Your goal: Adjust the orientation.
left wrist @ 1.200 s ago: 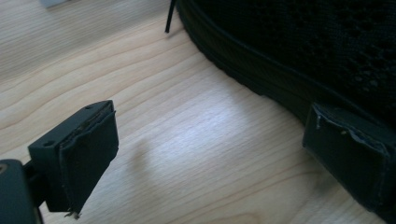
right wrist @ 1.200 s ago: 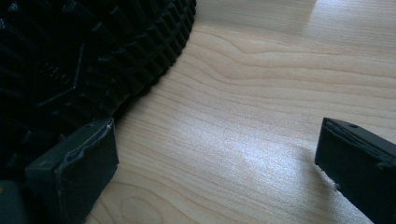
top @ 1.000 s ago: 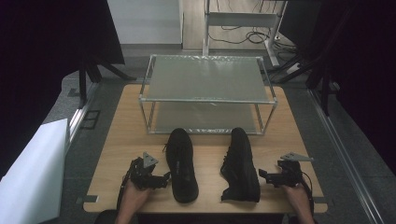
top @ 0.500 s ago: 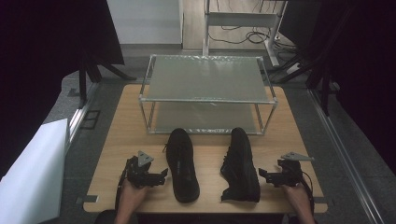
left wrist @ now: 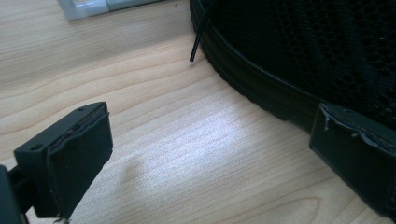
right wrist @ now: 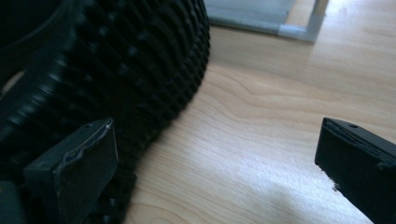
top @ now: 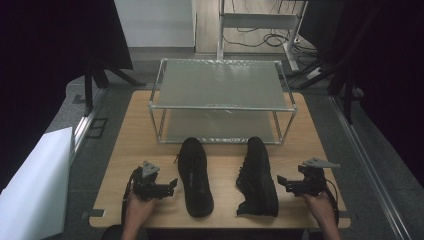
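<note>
Both grippers, left (top: 171, 186) and right (top: 281, 183), gape empty beside two black mesh shoes (top: 196, 176) at bottom centre, poised to grasp one each.

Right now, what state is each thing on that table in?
Left shoe: upright on its sole, lace loose.
Right shoe: tipped on its side, tread facing the right tool.
Rack: standing, both shelves bare.
Left tool: open, beside the left shoe.
Right tool: open, holding nothing.

No readable text, label, brand, number or sign appears on anything here.
</note>
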`<action>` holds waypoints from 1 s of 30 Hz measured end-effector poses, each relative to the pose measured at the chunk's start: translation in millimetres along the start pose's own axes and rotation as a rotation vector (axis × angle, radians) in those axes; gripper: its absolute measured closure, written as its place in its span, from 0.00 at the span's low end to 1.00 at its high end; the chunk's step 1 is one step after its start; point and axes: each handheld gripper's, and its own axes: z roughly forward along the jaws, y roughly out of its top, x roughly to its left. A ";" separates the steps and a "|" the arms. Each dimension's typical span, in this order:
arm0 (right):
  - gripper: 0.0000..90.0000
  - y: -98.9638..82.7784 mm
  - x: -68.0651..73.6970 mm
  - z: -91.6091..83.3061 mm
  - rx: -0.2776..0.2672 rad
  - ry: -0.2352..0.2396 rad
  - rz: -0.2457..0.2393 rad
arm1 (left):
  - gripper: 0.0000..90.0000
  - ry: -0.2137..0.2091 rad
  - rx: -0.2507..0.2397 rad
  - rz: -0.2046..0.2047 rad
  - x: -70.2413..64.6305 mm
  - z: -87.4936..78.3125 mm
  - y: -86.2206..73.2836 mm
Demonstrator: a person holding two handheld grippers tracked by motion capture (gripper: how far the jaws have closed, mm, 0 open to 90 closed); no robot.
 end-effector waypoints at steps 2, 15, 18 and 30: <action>0.00 3.7 1.5 -1.8 -0.003 0.004 -0.004 | 0.00 0.006 0.000 0.007 -0.6 -0.1 0.2; 0.00 33.7 22.1 -11.0 -0.011 0.022 -0.048 | 0.00 0.007 0.015 0.013 -0.1 2.2 -0.6; 0.00 40.6 28.7 -8.1 -0.009 0.023 -0.062 | 0.00 0.007 0.016 0.011 0.2 2.0 -0.8; 0.00 40.4 39.6 9.3 0.027 -0.017 -0.089 | 0.00 0.010 0.036 0.018 0.3 3.6 -1.5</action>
